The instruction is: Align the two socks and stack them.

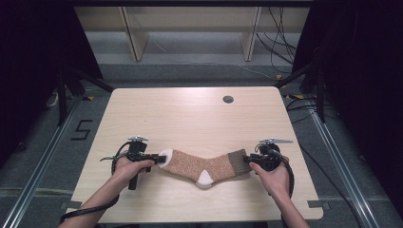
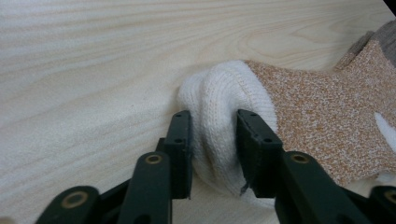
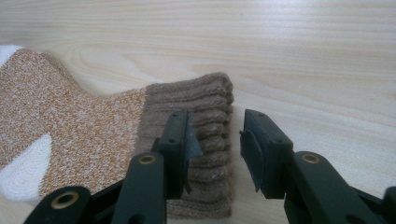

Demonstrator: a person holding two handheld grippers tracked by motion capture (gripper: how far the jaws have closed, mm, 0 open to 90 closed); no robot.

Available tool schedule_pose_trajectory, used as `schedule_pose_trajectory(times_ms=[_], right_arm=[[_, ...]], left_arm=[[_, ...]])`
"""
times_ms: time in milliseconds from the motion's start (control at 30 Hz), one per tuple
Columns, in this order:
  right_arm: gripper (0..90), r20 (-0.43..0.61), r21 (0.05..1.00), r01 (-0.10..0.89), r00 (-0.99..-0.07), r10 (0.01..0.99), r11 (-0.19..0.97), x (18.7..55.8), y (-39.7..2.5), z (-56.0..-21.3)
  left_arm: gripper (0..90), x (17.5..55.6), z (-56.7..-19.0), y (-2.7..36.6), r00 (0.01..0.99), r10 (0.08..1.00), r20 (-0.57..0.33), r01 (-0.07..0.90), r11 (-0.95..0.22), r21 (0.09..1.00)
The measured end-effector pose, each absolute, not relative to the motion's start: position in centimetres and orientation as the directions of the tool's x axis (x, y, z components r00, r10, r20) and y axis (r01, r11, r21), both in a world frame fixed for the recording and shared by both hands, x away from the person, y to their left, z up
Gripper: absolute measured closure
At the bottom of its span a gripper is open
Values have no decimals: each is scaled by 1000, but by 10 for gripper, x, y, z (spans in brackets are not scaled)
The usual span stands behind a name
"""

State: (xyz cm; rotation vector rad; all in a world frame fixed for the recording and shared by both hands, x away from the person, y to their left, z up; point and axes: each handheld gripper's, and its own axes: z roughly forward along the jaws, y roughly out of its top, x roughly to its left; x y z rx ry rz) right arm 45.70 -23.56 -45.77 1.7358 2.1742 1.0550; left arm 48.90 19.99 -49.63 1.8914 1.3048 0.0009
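Setting: lab recording bay | black curtains [image 1: 43, 47] at both sides | light wood table [image 1: 190, 114] on grey floor | loose cables [image 1: 280, 42] | floor rails [image 1: 45, 156]

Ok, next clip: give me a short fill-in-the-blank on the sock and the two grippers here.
1. The left gripper is shut on the sock's ____ toe.
2. The right gripper has its jaws open astride the edge of the ribbed brown ____ end.
3. The sock lies flat on the wooden ____, stretched between the two grippers.
4. The sock's heel patch is coloured ____.

Missing words: white; cuff; table; white
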Motion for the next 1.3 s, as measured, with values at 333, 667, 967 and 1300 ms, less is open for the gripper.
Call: schedule_pose_trajectory(times_ms=[333,667,967,1300], right_arm=[[585,334,562,823,-319,887,85,462,-235,-474],[584,296,544,831,-319,900,116,464,-233,-472],[594,316,531,842,-300,900,95,461,-229,-471],[593,283,547,829,-313,907,115,463,-226,-472]], left_arm=[[750,486,-490,200,470,772,-427,765,-115,634],[758,482,-464,195,500,745,-441,734,-95,673],[761,477,-444,174,548,720,-426,704,-122,699],[764,472,-433,143,602,689,-404,677,-172,716]])
